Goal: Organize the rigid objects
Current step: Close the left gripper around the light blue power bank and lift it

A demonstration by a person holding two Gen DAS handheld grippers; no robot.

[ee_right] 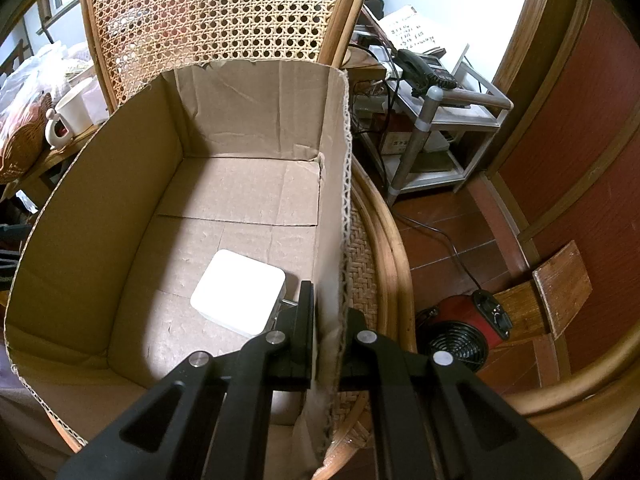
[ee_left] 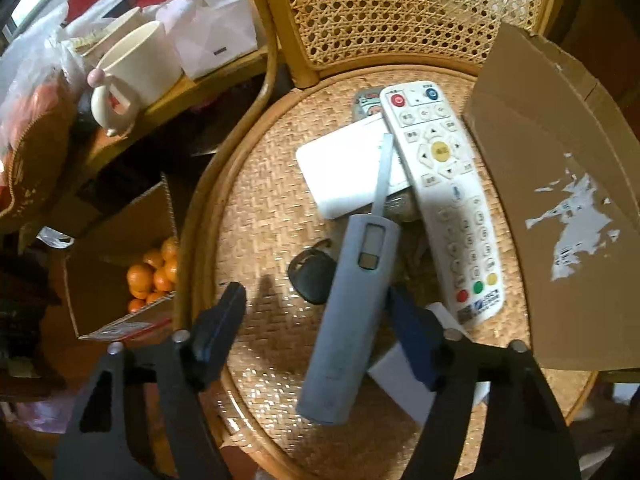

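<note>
Your left claw (ee_left: 316,320) is spread wide above the woven seat of a rattan chair (ee_left: 256,216), its two fingers on either side of a long grey utility knife (ee_left: 352,312) without touching it. The knife lies tilted on the seat, its thin blade resting across a flat white box (ee_left: 344,172). A white remote control (ee_left: 448,200) with coloured buttons lies along the right side, its upper part overlapping that white box. A black car key (ee_left: 312,276) sits on the seat just left of the knife, partly tucked under it. A sheet of white paper (ee_left: 404,384) lies under the knife's near end. The brown side of a cardboard box (ee_left: 560,200) stands on the right of the seat.

Your right claw (ee_right: 326,336) is pressed together on the right-hand wall of that cardboard box (ee_right: 332,184), one finger inside and one outside. On the box floor, near the claw, lies a small white square device (ee_right: 236,296).

To the left, a cream mug (ee_left: 136,68) stands on a table (ee_left: 200,80), and oranges (ee_left: 156,276) fill a carton on the floor.
</note>
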